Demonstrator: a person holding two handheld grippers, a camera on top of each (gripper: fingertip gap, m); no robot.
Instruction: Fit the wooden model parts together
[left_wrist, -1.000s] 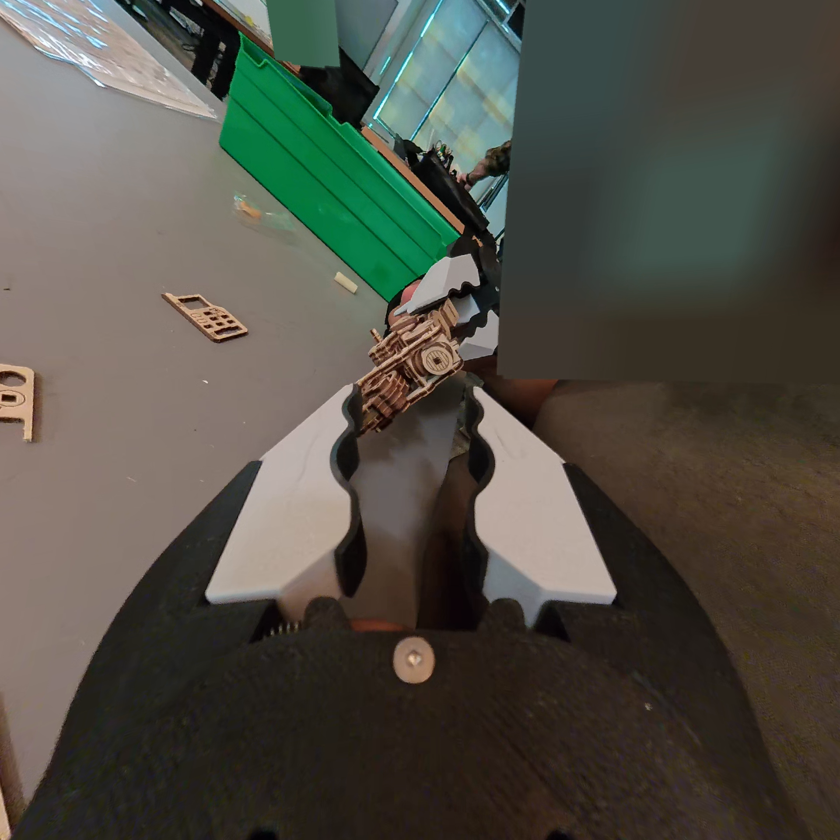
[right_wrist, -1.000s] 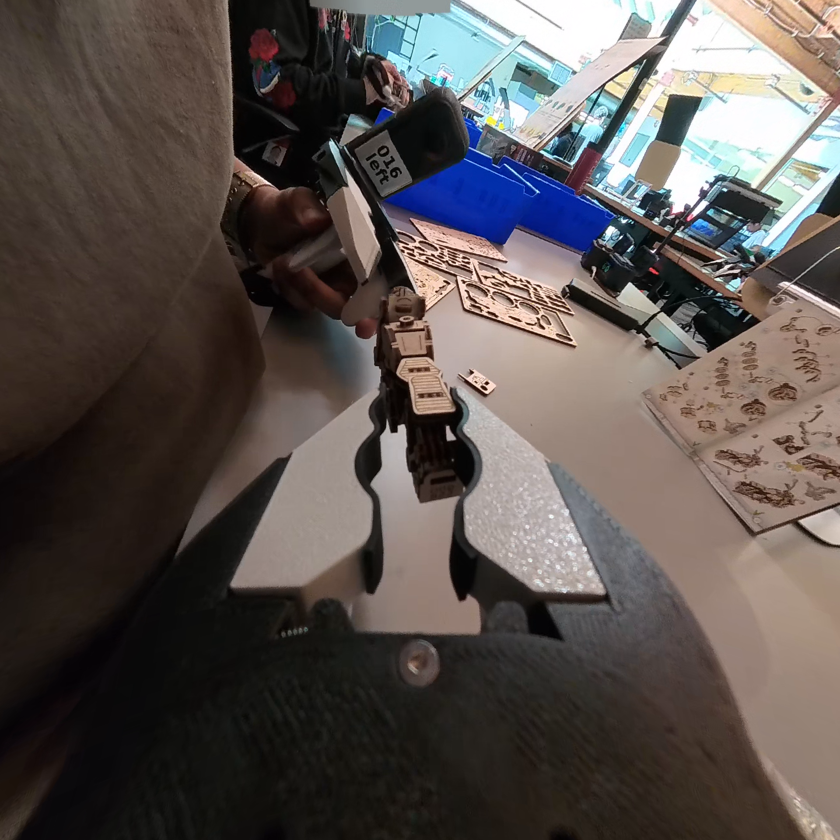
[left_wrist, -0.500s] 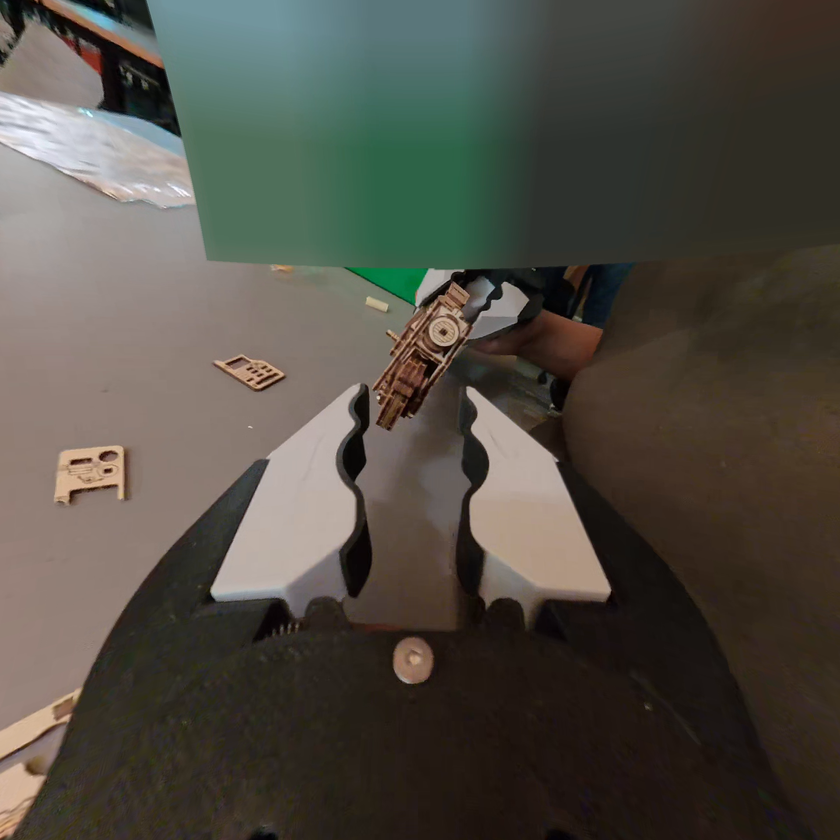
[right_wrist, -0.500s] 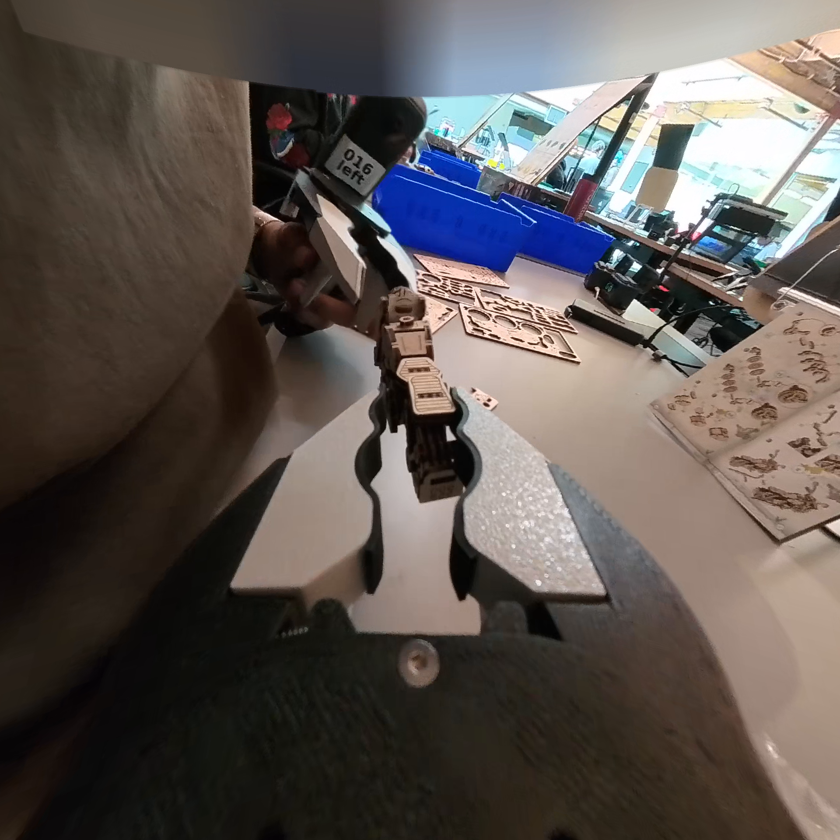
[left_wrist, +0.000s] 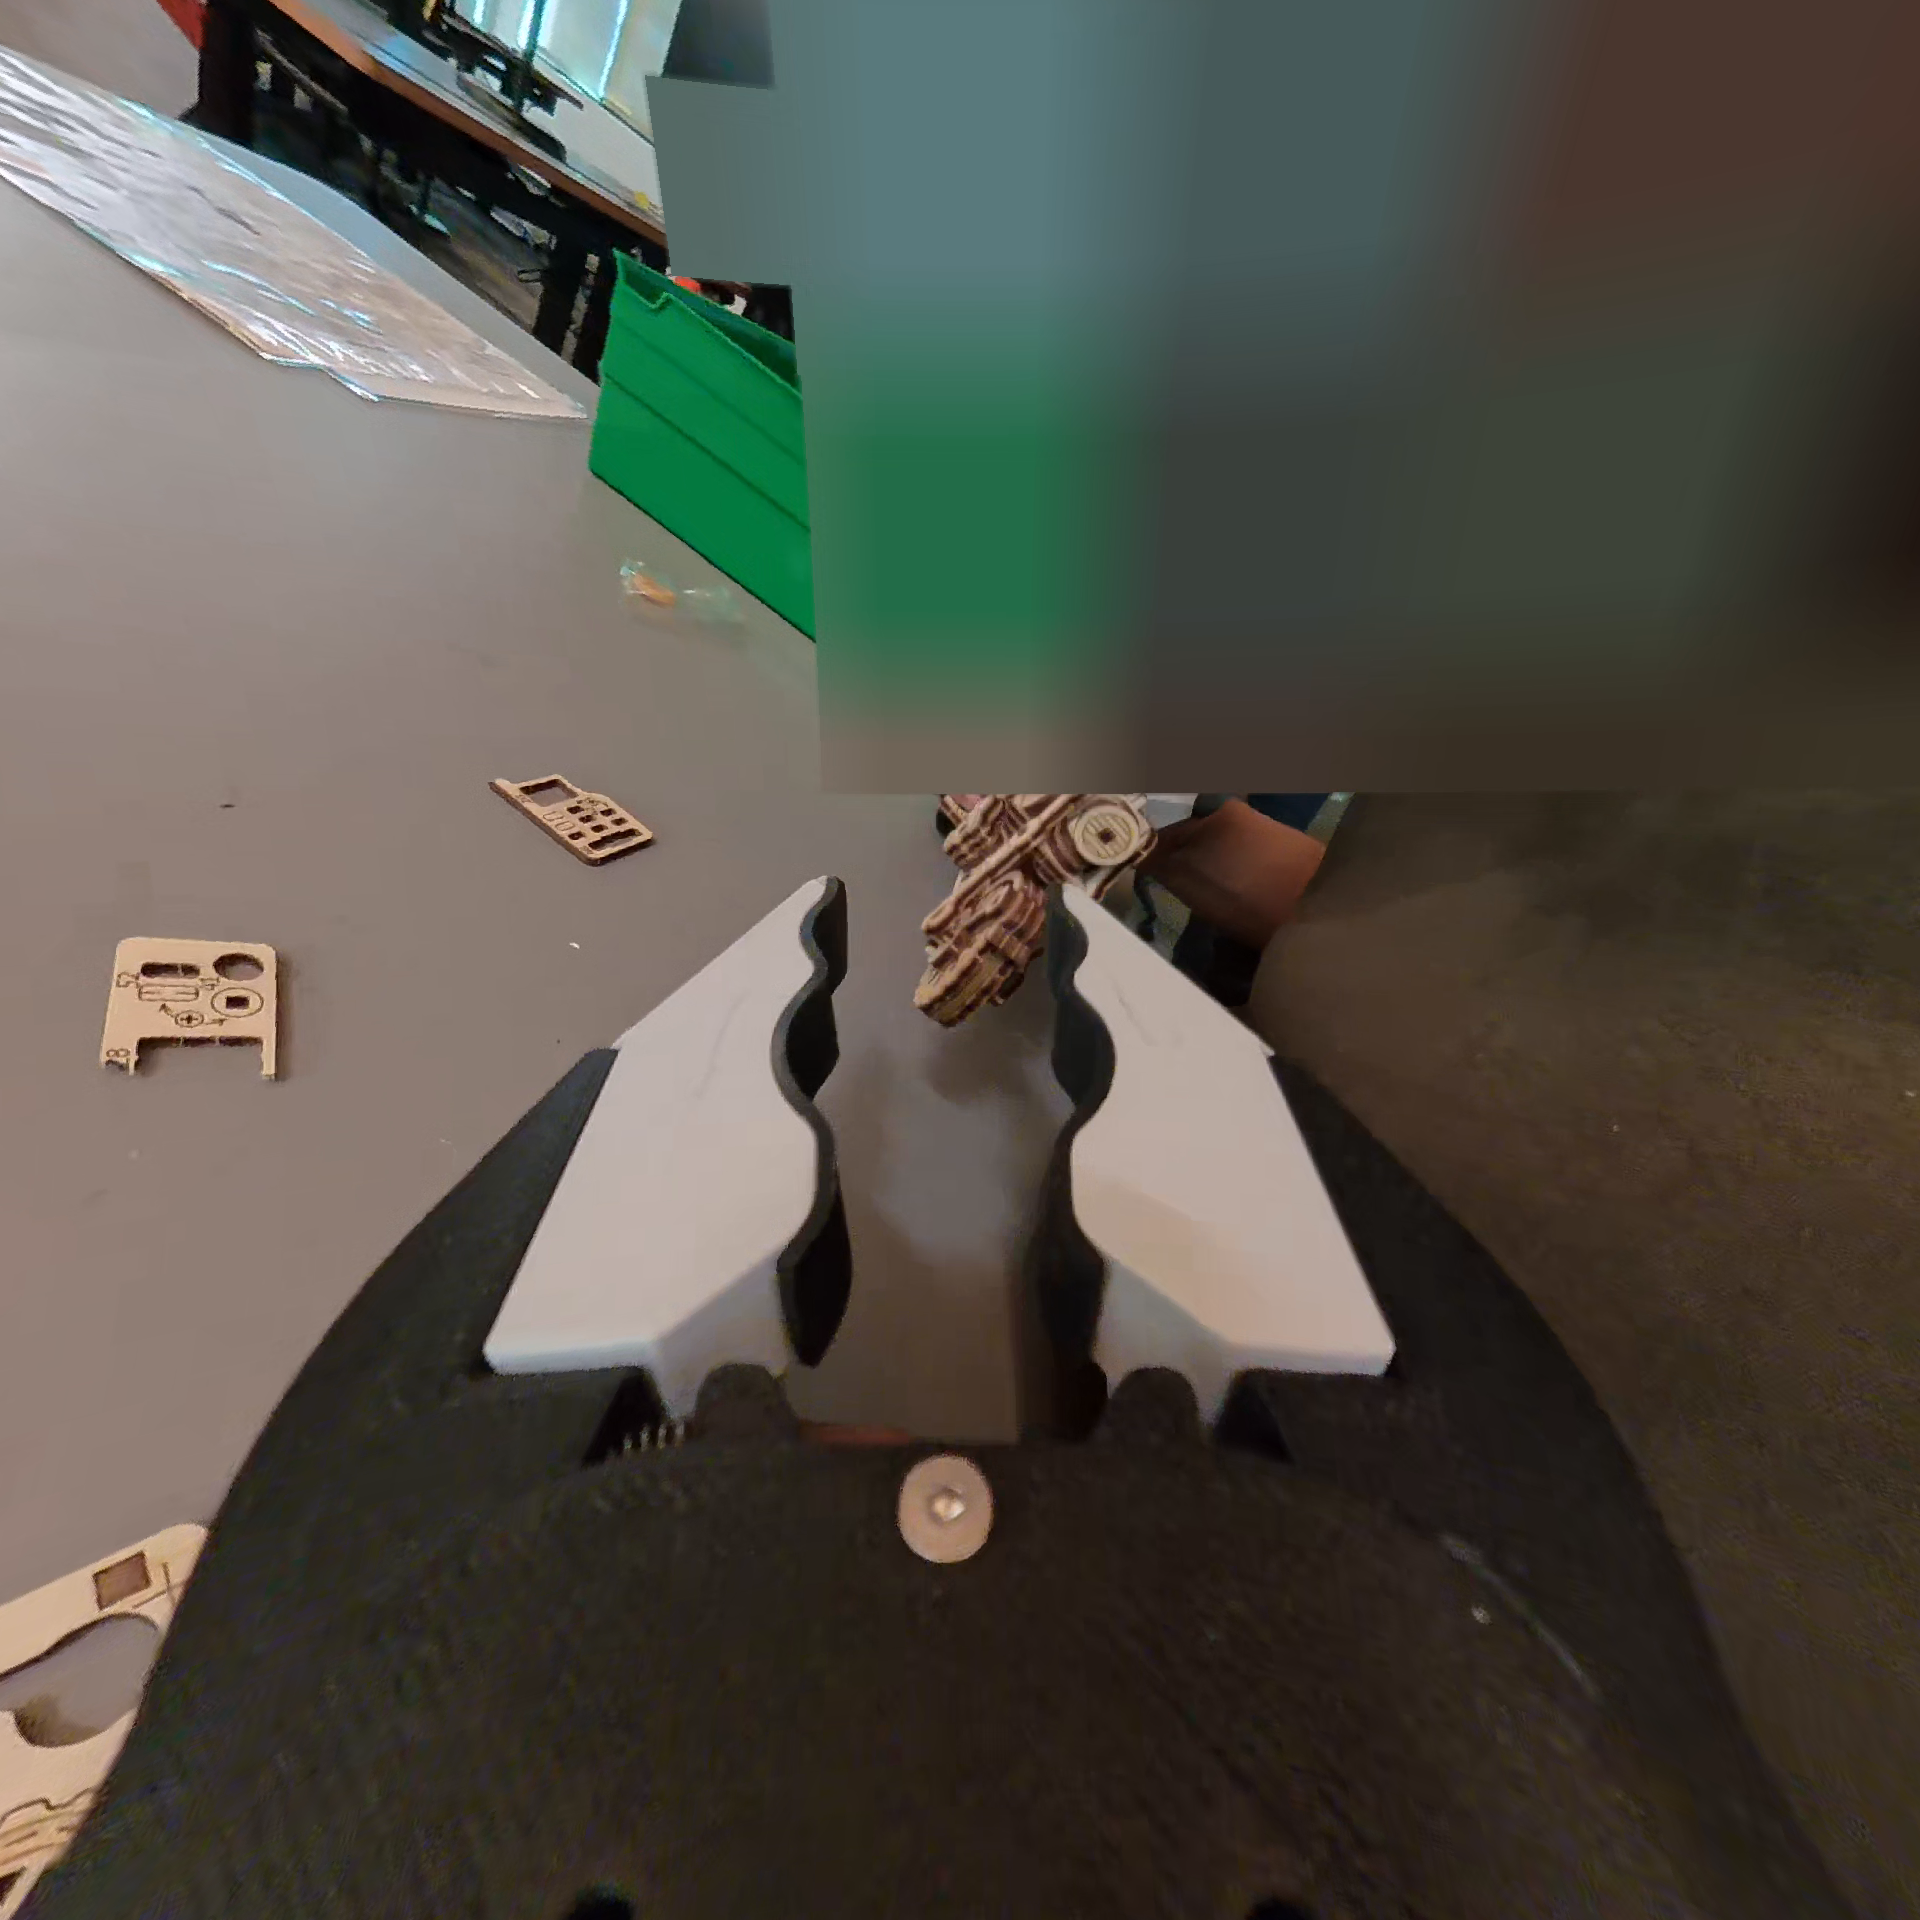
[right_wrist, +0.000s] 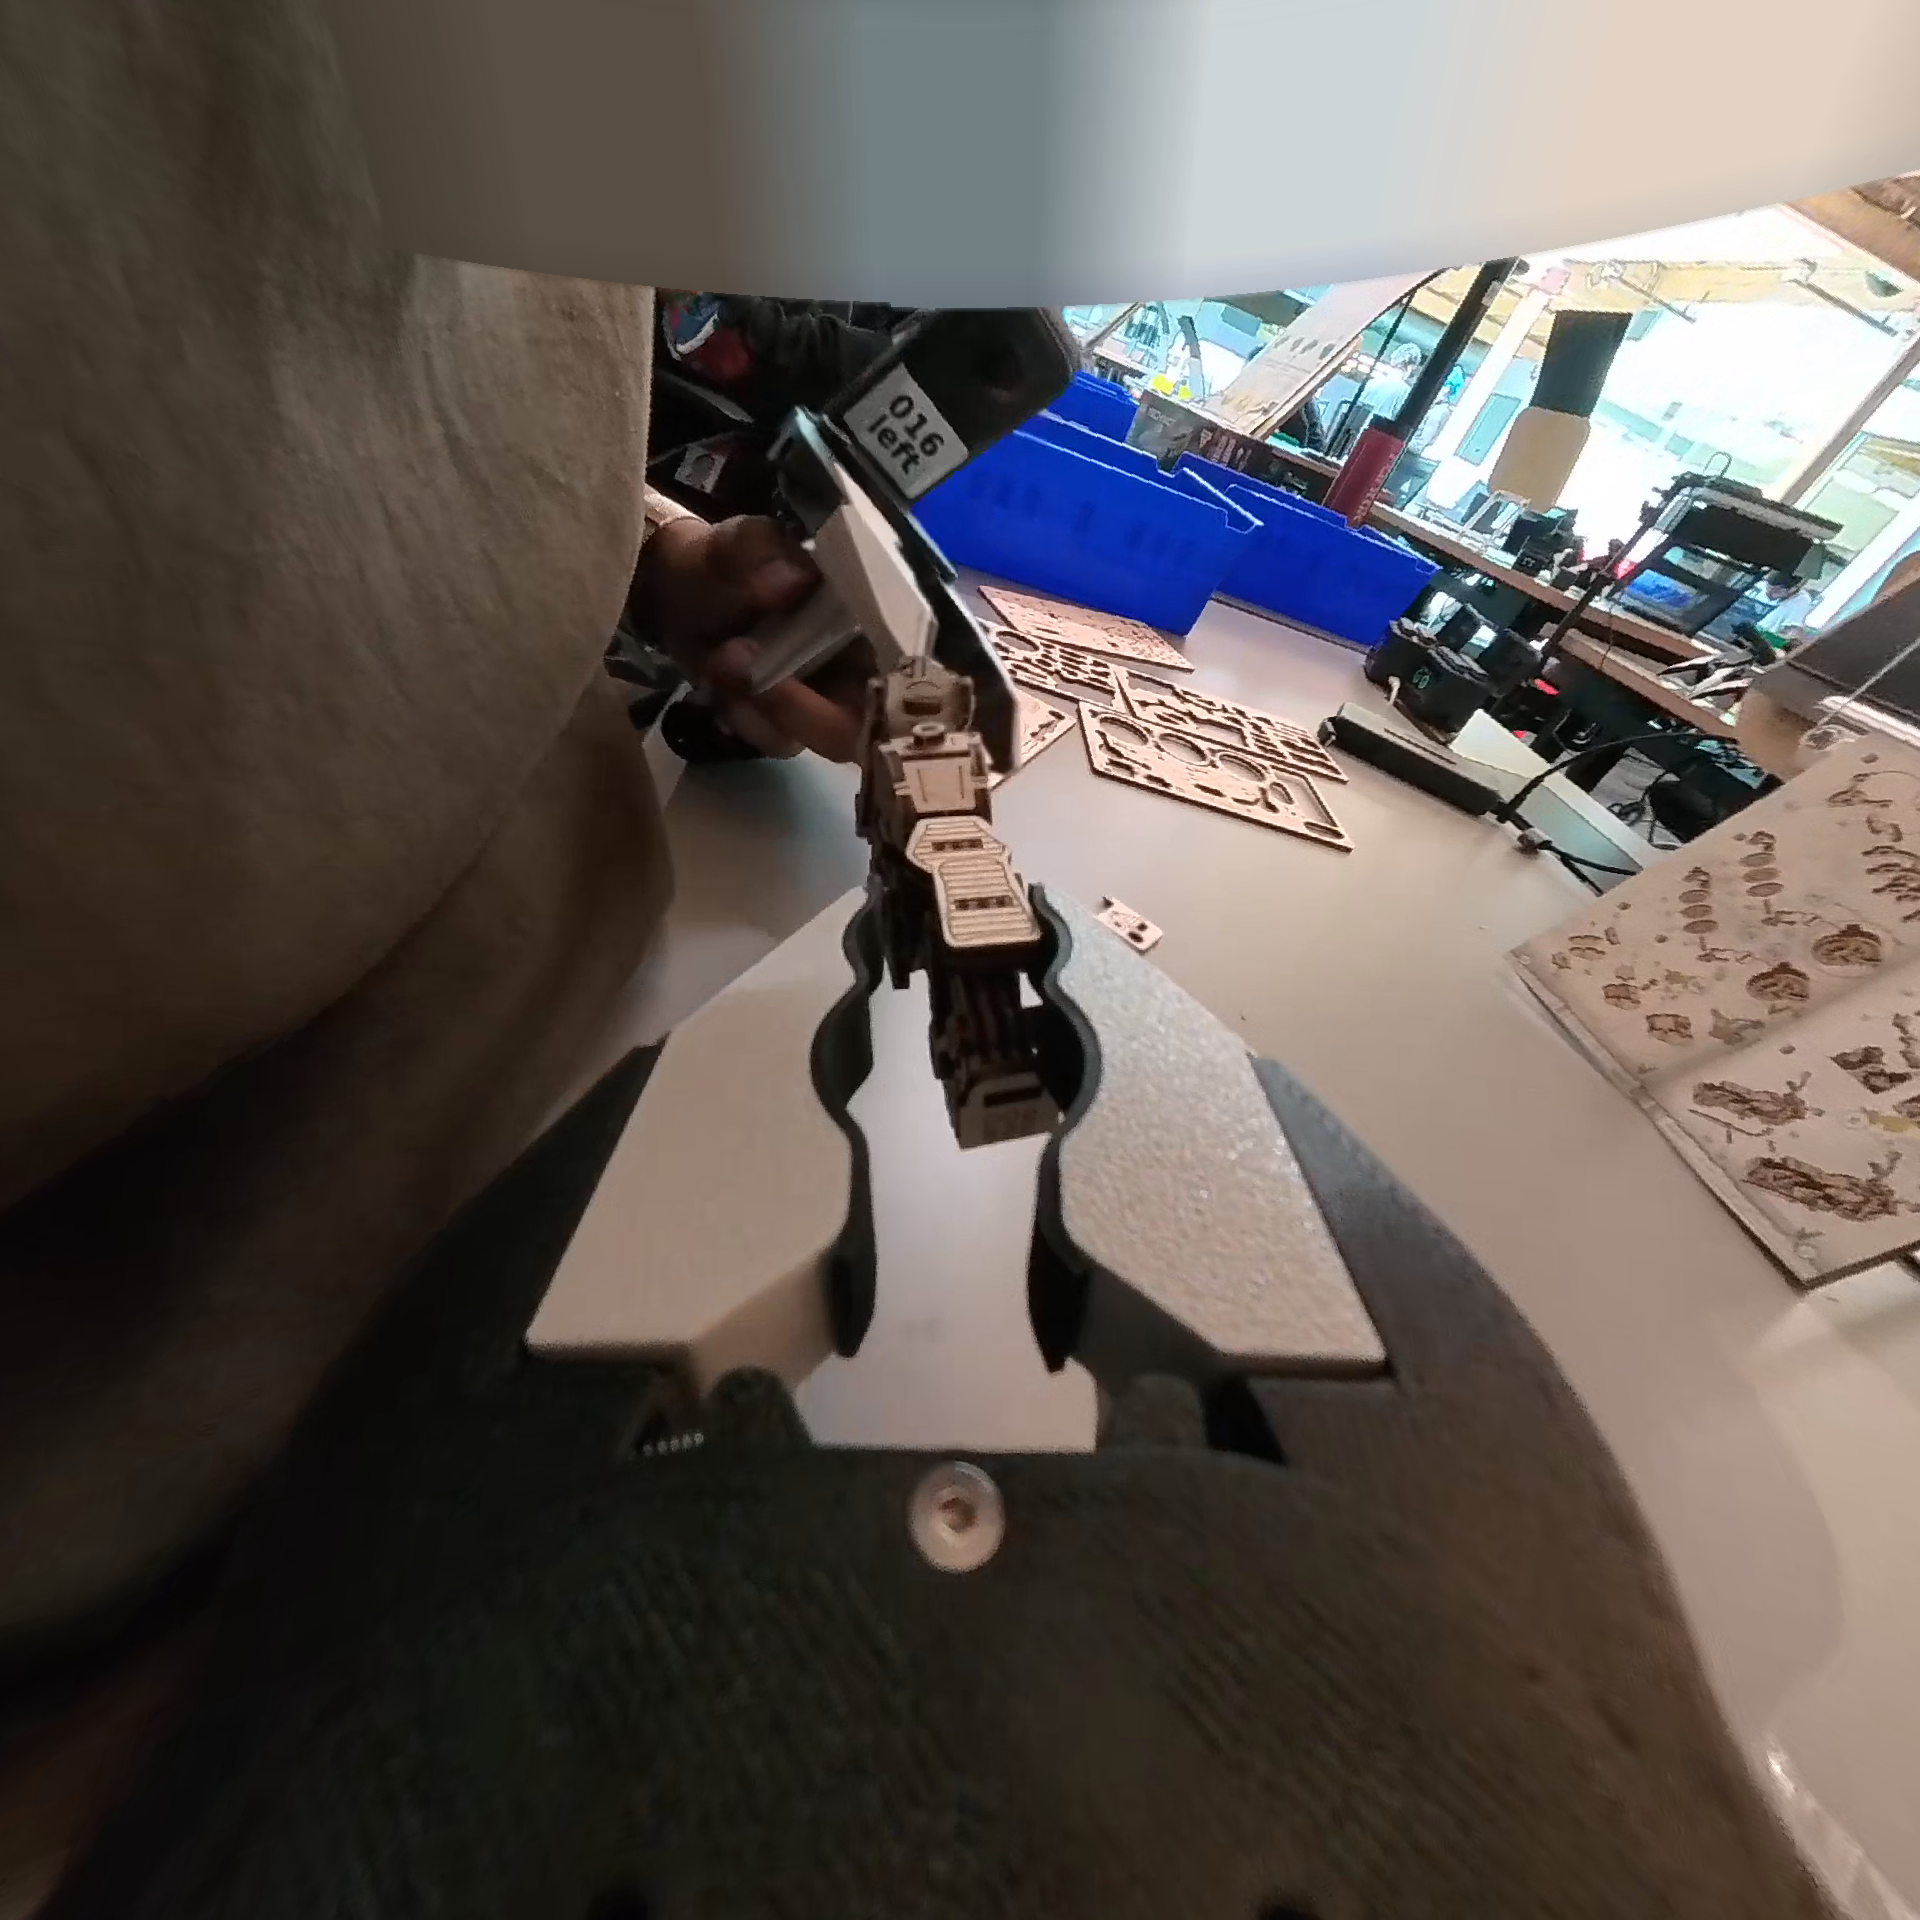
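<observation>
Best done slowly: keep the right gripper (right_wrist: 951, 971) steady as a vice, pinching the model (right_wrist: 956, 935) by its lower half between the fingertips, and bring the left gripper (left_wrist: 940, 914) in along the model's long axis rather than across it, since thin laser-cut joints probably snap under sideways load. Left gripper spread, nothing between the fingers; model's free end hanging just inside the tips, close to the right-hand finger (left_wrist: 1164, 1091), whether touching cannot be told. Worth centring the gap on that end before closing, then squeezing only enough to seat the joint, judged by feel. No loose part visibly carried to the model, so the step in hand looks like taking a second hold on the assembly, or pressing an already placed piece home; hard to say which. Model held in the air above the table (left_wrist: 260, 623), near the person's body, well apart from the spare pieces. In the right wrist view: a slim stack of pale plywood layers with dark burnt edges, a rounded slotted plate on top, a small boxy block beyond it, the far end close beside the left gripper. In the left wrist view: darker layered edges and a small round engraved disc at the upper end, partly cut off by a blurred patch. Loose cut pieces (left_wrist: 192, 1008) and emptied sheets (right_wrist: 1205, 769) lying flat on the table, untouched.
</observation>
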